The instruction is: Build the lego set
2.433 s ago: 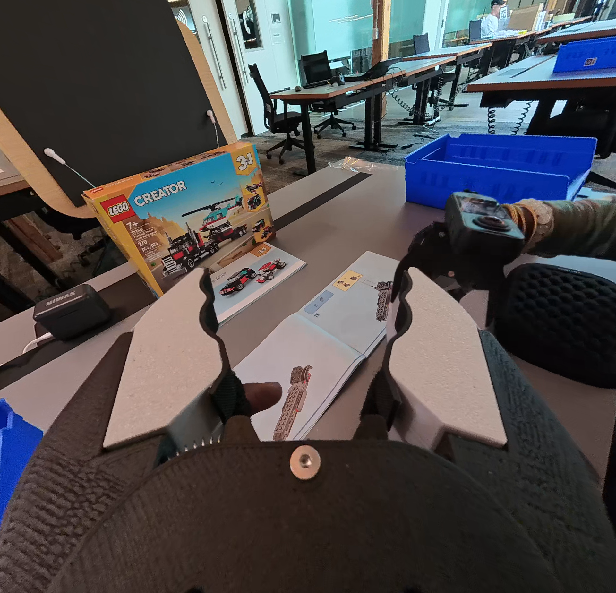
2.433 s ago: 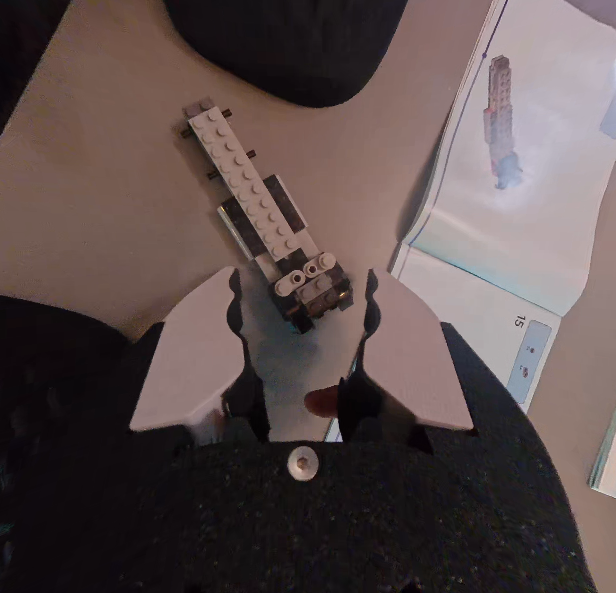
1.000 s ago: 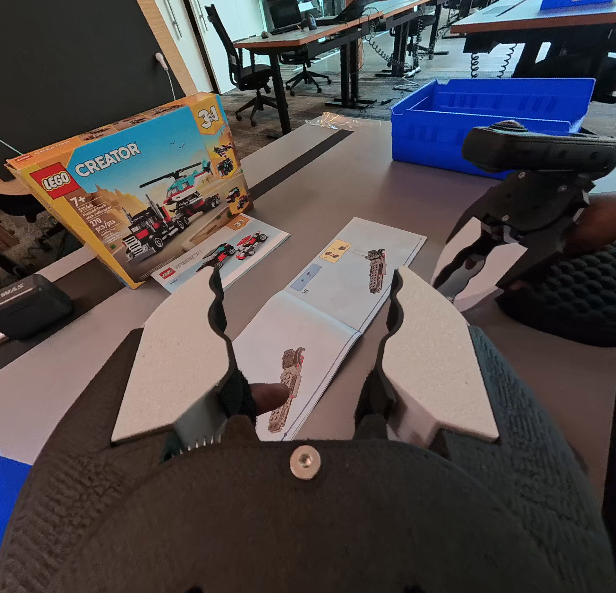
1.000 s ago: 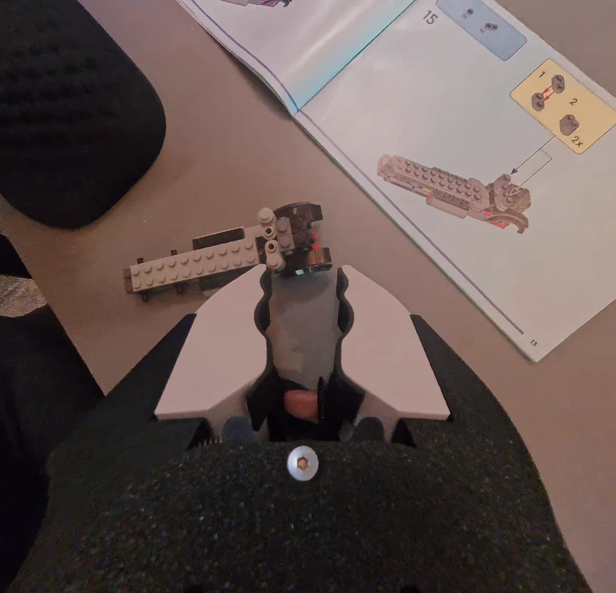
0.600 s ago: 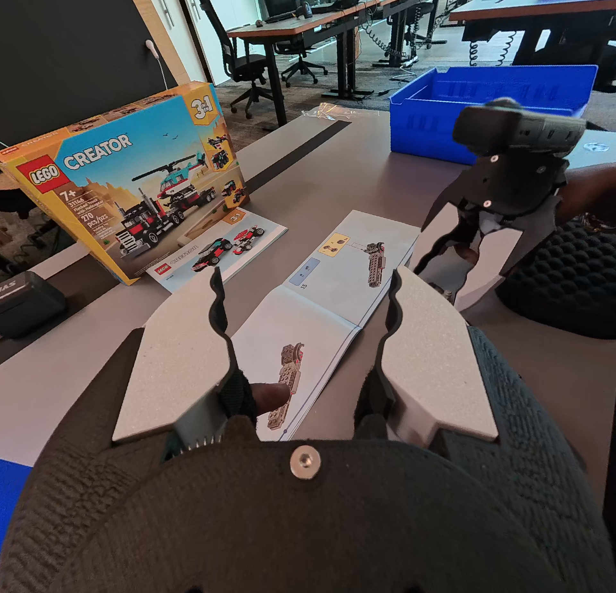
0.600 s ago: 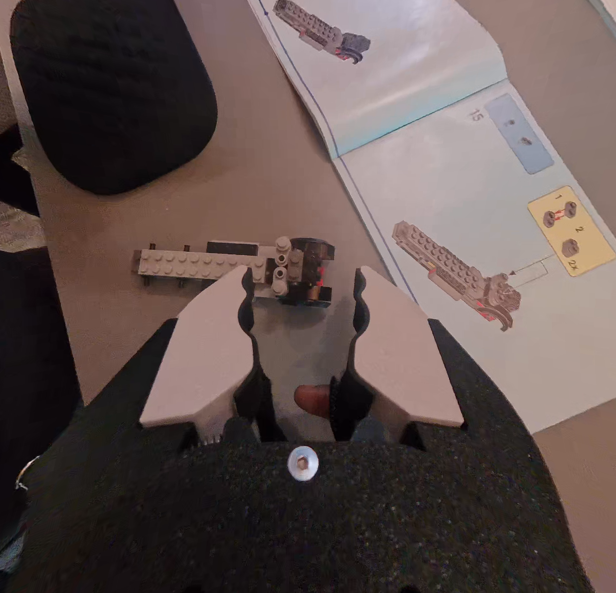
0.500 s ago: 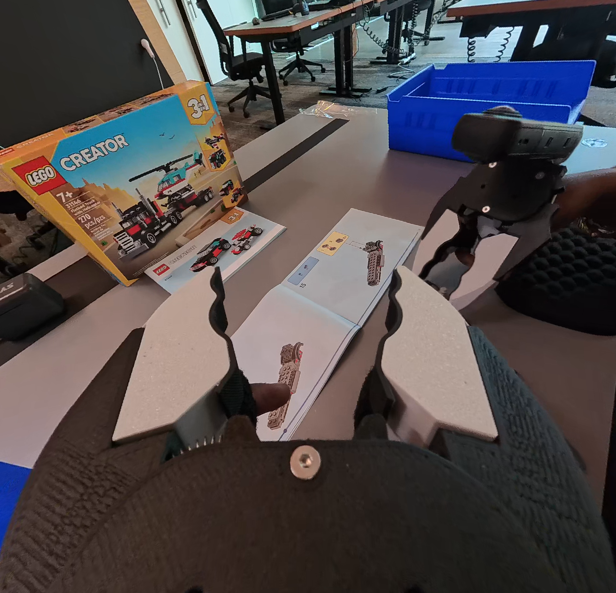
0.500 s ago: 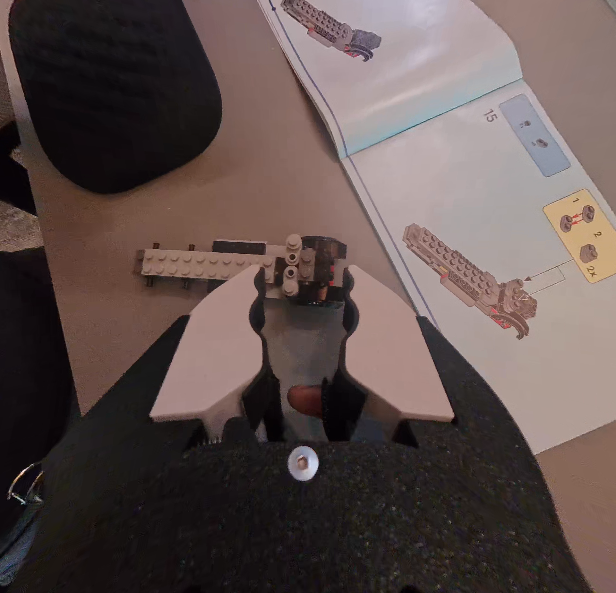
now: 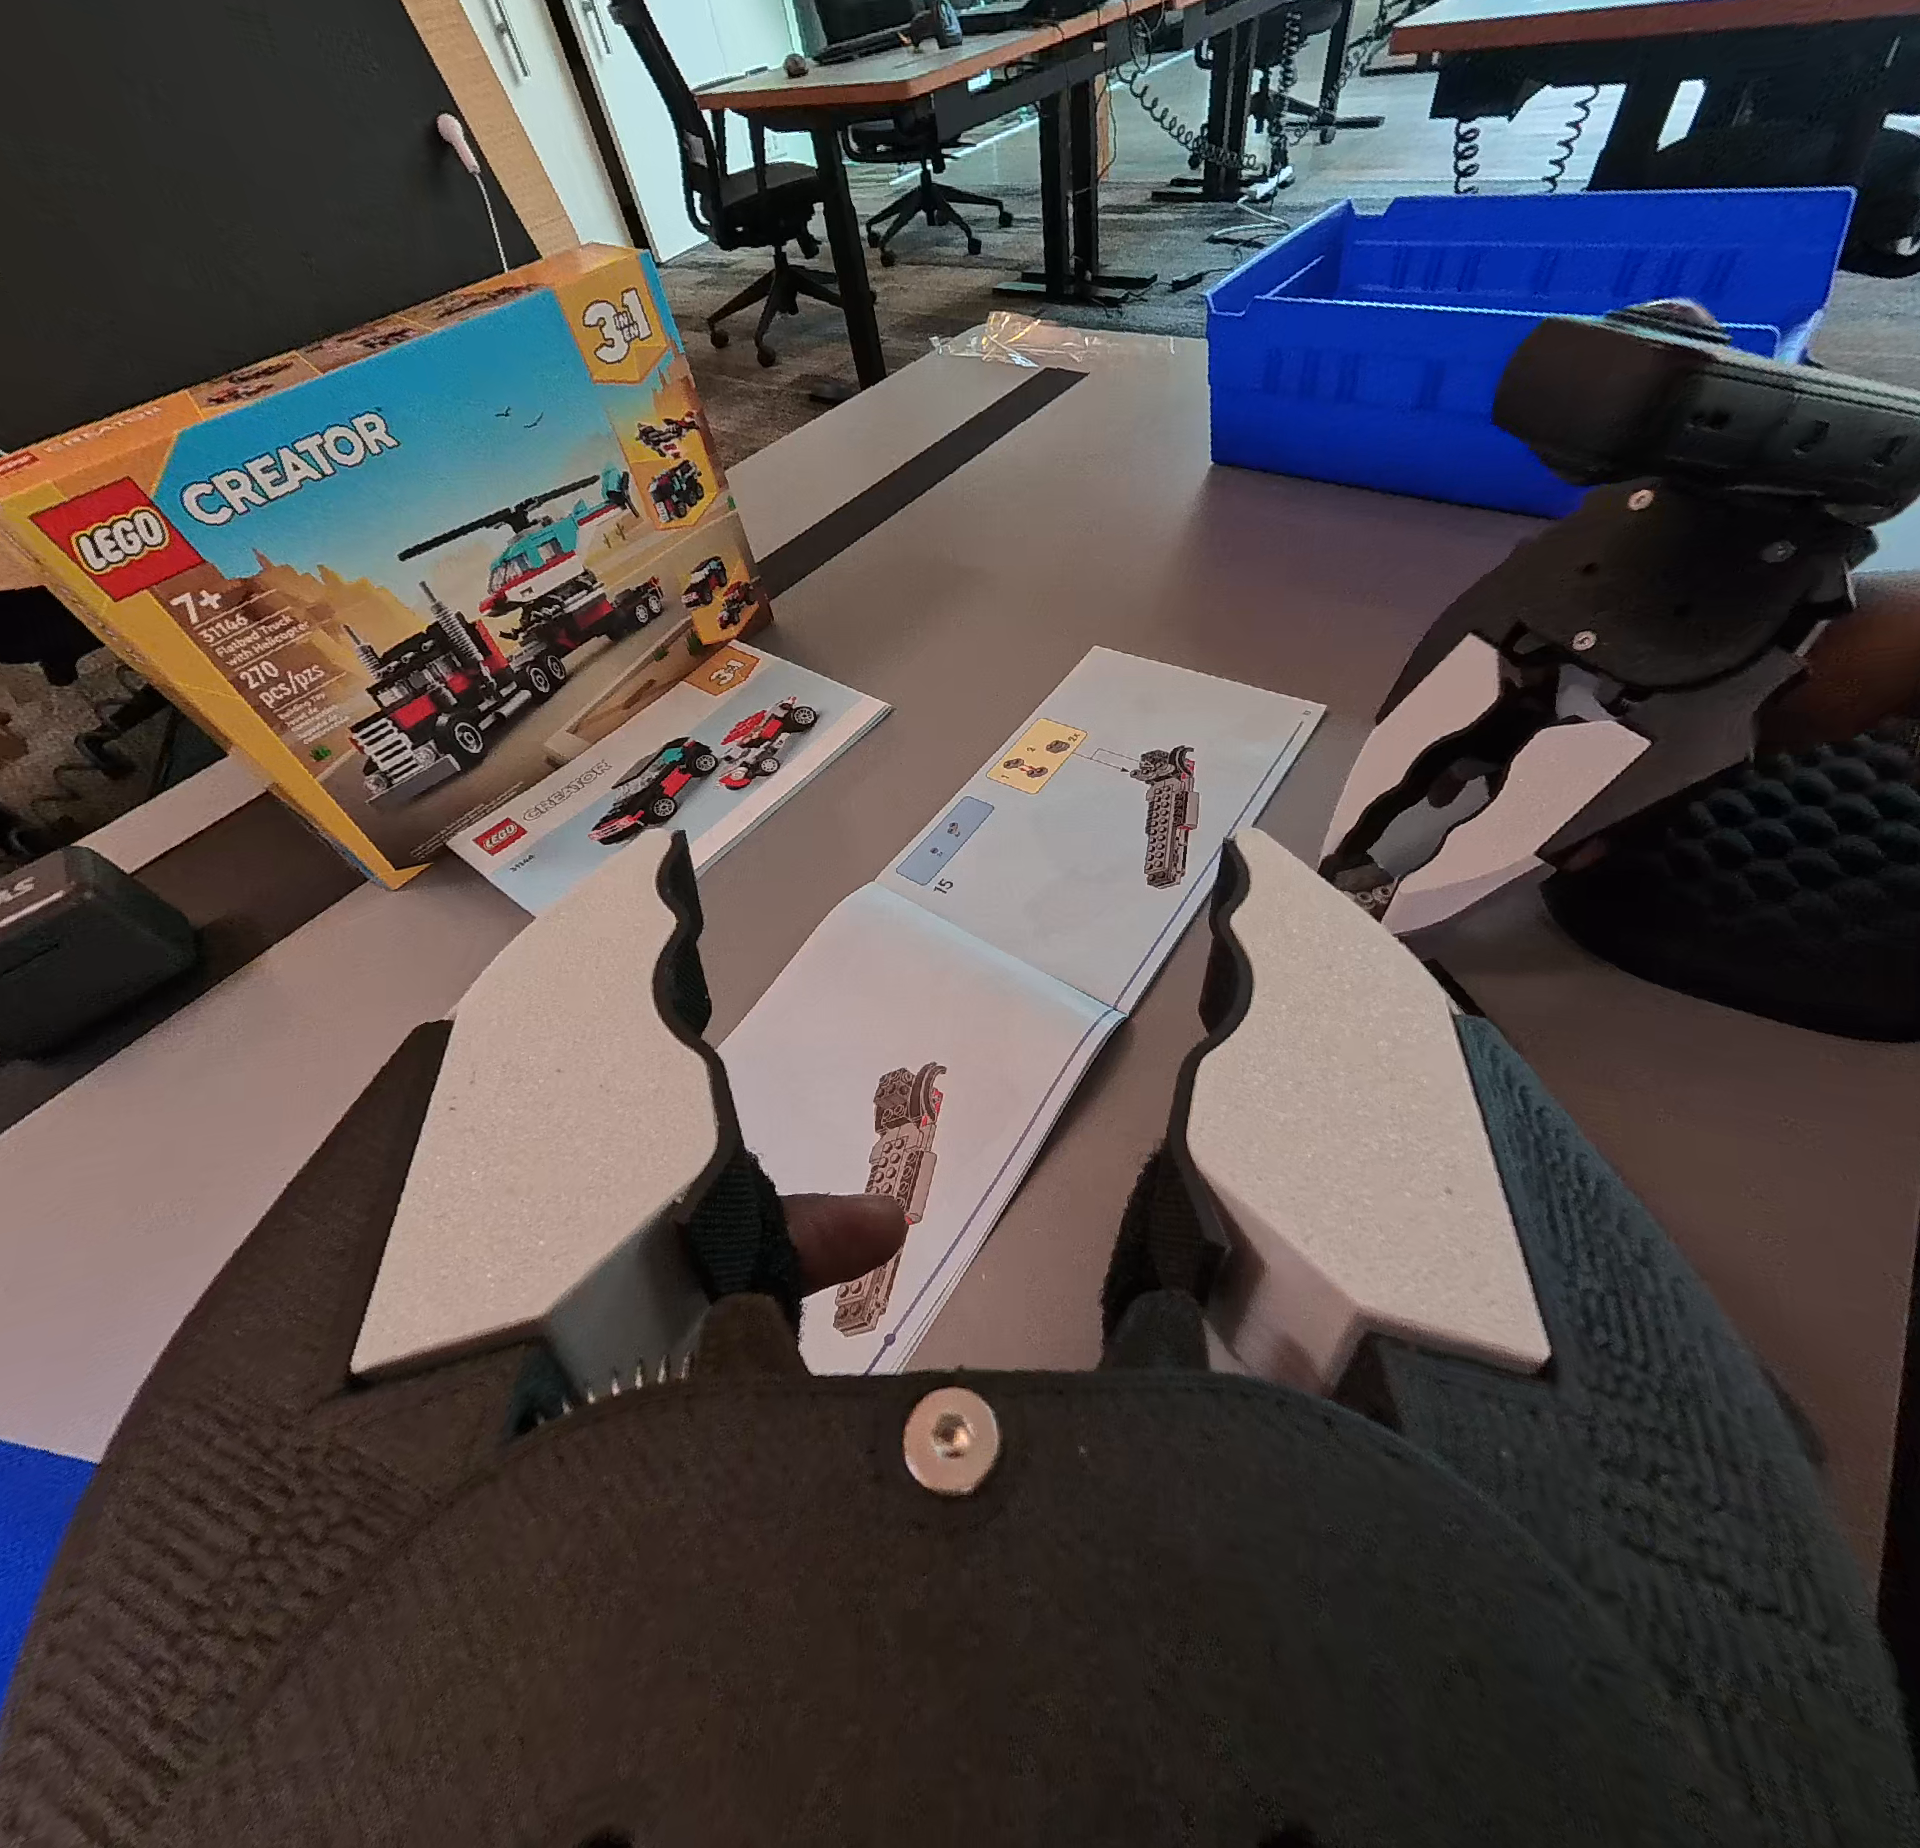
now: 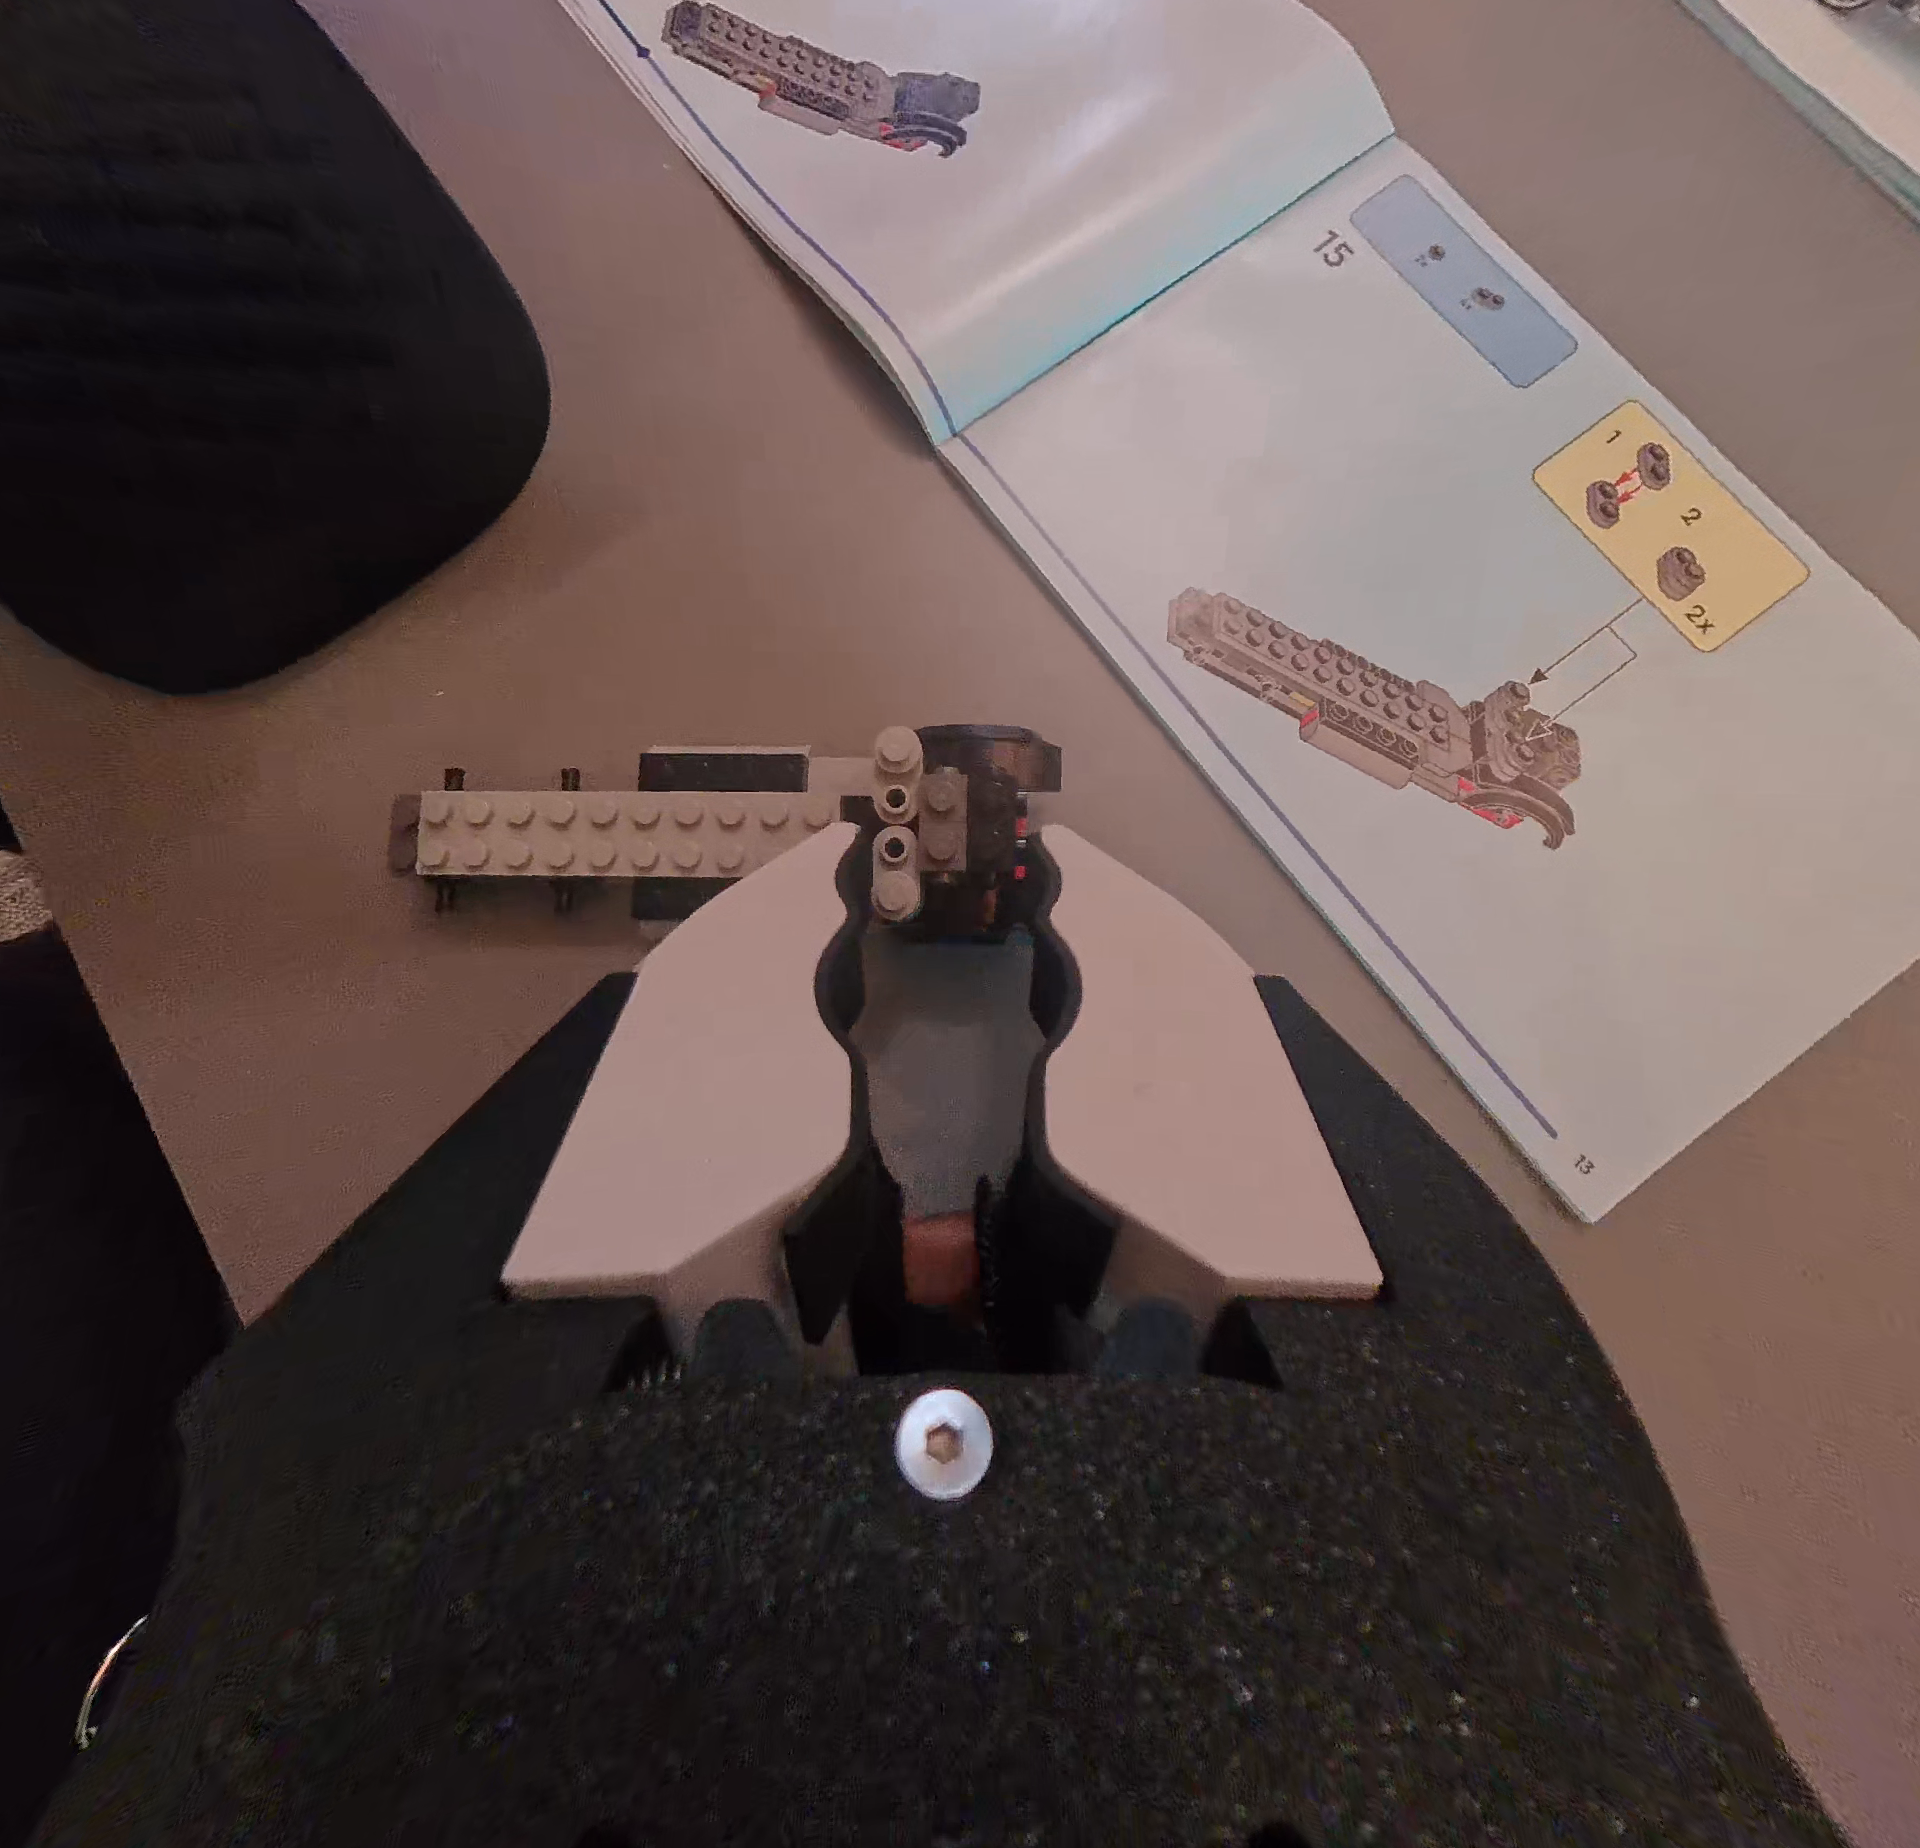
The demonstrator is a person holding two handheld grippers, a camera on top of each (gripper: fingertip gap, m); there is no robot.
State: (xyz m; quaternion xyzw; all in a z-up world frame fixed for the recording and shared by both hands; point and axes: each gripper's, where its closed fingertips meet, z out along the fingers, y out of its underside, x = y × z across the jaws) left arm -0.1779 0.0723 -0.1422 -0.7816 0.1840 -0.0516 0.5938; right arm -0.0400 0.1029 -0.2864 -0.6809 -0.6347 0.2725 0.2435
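A part-built lego assembly [image 10: 623, 832], a long grey studded plate with a dark front block [image 10: 987, 832], lies flat on the grey table [image 10: 675, 572]. My right gripper [image 10: 945, 853] points down at it, its jaws closed against both sides of the dark front block. It also shows in the left wrist view [image 9: 1382, 873], tips at the table. My left gripper [image 9: 951, 863] is open and empty, held above the open instruction booklet [image 9: 1039, 925]. The booklet also lies right of the assembly in the right wrist view [image 10: 1351, 510].
The lego box [image 9: 384, 551] stands at the back left with a second booklet [image 9: 675, 770] in front of it. A blue bin [image 9: 1507, 344] sits at the back right. A black textured pad [image 9: 1766, 894] lies beside the right gripper. A black device [image 9: 73, 946] sits far left. The black device [image 9: 73, 946] sits 40 cm or so from the ends of my left fingers.
My right gripper has lowered onto the assembly and its jaws have closed from open onto the dark front block. My left gripper has stayed open and has hardly moved.
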